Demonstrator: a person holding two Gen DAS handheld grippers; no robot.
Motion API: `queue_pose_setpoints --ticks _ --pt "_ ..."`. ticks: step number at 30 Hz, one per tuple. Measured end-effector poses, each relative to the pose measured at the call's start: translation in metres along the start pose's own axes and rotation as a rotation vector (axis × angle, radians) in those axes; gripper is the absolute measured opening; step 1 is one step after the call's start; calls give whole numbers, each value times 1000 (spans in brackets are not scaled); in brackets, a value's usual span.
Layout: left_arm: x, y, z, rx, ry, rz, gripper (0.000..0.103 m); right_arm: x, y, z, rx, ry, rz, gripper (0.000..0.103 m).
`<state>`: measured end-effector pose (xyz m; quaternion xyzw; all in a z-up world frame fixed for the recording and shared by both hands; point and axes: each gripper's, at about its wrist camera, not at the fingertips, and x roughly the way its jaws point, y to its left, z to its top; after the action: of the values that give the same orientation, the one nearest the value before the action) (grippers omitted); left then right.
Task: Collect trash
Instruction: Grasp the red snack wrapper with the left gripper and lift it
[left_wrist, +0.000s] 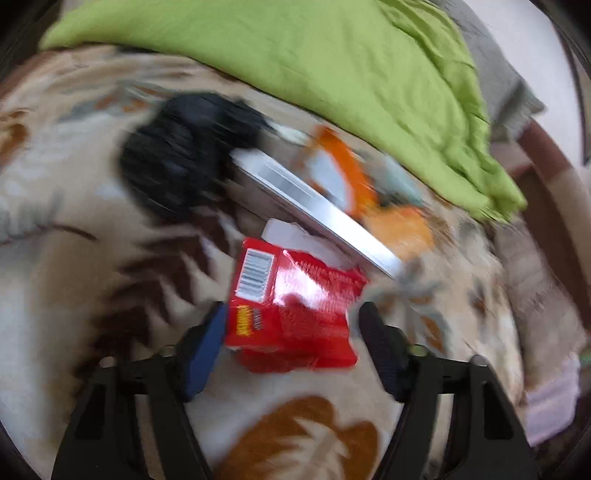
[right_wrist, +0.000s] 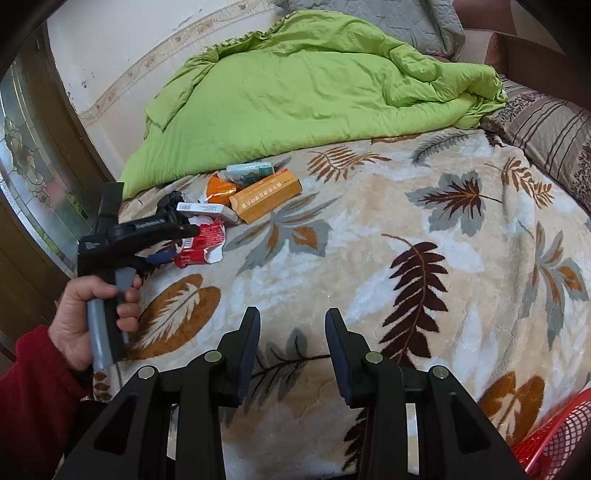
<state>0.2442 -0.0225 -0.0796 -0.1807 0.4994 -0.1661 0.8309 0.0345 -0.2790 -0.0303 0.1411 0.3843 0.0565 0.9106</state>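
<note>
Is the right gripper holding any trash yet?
No, the right gripper hovers open over the leaf-print blanket with nothing between its fingers.

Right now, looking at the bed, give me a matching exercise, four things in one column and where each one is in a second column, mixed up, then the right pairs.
Things:
1. red wrapper
2. green quilt
3. red mesh basket
4. orange box

Places:
A. at the bottom right edge of the right wrist view
B. between the left gripper's fingers
C. bunched along the far side of the bed by the wall
D. in the pile of packets, in front of the quilt

Pairs: 1-B, 2-C, 3-A, 4-D
</note>
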Motion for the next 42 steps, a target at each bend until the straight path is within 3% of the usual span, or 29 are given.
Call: queue_pose_setpoints --ticks 1,2,8,9,11,16,18,24,25,26,27,28,32,34,37,38,40,42 --pt "2 -7 -8 1 36 -43 40 -1 -1 0 5 -2 2 40" --pt "4 -11 -13 5 56 -70 36 -1 -2 0 12 -5 5 40" --pt "1 -58 -57 183 118 -187 34 -2 -9 1 50 -10 33 40" --pt "-1 -63 -59 221 105 -166 35 -3 -10 1 54 -13 35 40" --pt "-2 -67 -57 273 84 -78 49 -4 -12 1 62 -18 39 40" --pt "-9 -42 -34 196 20 -53 49 -4 -15 2 83 -20 53 40" --pt "-2 -34 -21 177 13 -69 49 -5 -16 2 85 -25 55 40" --pt "33 -37 -3 200 95 -145 49 -4 -13 2 73 -25 55 40" --pt "37 -44 -4 216 99 -146 44 -4 -13 2 75 -27 53 40" --pt "38 -52 -7 245 96 -148 25 -5 -14 1 79 -28 54 40" --pt "38 -59 -12 265 108 -156 13 -4 -15 1 84 -27 57 40" --pt "39 -65 -15 277 115 -161 9 -4 -16 2 87 -26 58 40" --pt "33 -97 -43 410 112 -158 8 -4 -16 2 92 -26 59 40" --pt "36 -104 -46 410 124 -162 8 -4 -15 2 90 -29 56 40" --pt "50 -111 -46 404 167 -154 25 -5 -14 2 85 -34 54 40" --pt "55 -112 -47 396 175 -161 27 -6 -15 1 86 -36 54 40" --pt "59 -117 -49 401 155 -152 27 -7 -16 1 93 -40 55 40" --pt "58 -119 -50 384 134 -141 17 -7 -17 1 99 -41 56 40"
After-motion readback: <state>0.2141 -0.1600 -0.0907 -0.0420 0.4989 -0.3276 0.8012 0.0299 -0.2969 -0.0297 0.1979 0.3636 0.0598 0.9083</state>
